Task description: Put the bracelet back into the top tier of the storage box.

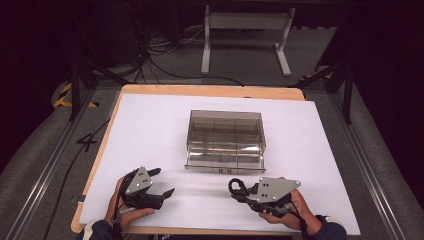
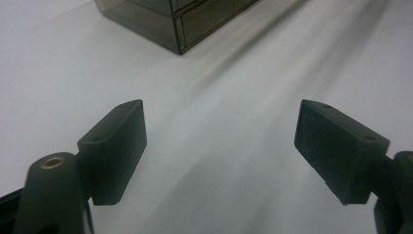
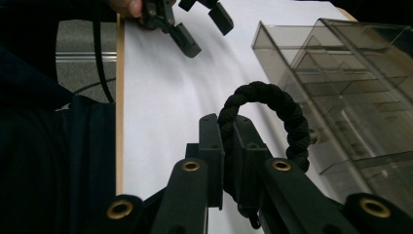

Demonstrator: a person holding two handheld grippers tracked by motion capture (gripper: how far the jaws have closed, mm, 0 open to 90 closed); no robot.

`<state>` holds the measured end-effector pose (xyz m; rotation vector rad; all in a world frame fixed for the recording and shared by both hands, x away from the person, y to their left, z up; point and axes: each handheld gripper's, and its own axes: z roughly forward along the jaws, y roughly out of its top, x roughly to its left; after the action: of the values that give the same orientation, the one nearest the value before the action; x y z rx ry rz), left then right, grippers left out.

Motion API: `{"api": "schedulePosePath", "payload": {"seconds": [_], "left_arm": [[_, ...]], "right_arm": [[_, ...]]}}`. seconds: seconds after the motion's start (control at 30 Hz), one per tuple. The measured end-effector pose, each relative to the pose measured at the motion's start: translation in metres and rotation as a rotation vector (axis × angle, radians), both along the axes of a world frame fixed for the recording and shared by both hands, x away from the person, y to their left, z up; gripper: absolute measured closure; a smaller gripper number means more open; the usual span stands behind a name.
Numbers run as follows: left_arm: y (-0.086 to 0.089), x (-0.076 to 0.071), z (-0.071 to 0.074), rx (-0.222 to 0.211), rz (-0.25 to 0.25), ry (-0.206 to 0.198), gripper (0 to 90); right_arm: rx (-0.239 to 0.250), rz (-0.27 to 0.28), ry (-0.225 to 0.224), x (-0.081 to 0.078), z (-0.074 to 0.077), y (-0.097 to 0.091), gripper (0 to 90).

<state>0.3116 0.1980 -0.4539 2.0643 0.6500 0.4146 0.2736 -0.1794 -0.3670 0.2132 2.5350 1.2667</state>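
A smoky see-through drawer box (image 1: pixel 225 140) stands in the middle of the white sheet, its drawer front facing me. My left gripper (image 1: pixel 162 182) rests low at the near left, open, with bare sheet between its jaws (image 2: pixel 221 109). The box's corner (image 2: pixel 180 19) lies ahead of it. My right gripper (image 1: pixel 239 192) is at the near right, just in front of the box, shut on a black braided cord loop (image 3: pixel 272 105). The loop arches up out of the closed jaws (image 3: pixel 228 122) beside the box (image 3: pixel 341 83). The left gripper (image 3: pixel 209 34) shows farther off.
A white sheet (image 1: pixel 150 130) covers a wooden table whose edge (image 1: pixel 102 150) shows at the left. Metal rails (image 1: pixel 45 170) run along both sides. Cables and a white stand (image 1: pixel 245 30) are on the floor beyond. A dark sleeve (image 3: pixel 53 146) hangs near the right gripper.
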Motion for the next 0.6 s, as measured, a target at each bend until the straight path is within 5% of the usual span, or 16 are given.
{"api": "schedulePosePath", "payload": {"seconds": [0.3,0.6], "left_arm": [[-0.001,0.000,0.000,0.001,-0.003,0.002,19.7],[-0.001,-0.001,0.001,0.001,-0.006,-0.007,20.3]], "right_arm": [[0.015,-0.020,-0.020,0.022,0.027,0.002,85.0],[-0.010,-0.048,-0.003,0.045,0.032,0.010,85.0]]}}
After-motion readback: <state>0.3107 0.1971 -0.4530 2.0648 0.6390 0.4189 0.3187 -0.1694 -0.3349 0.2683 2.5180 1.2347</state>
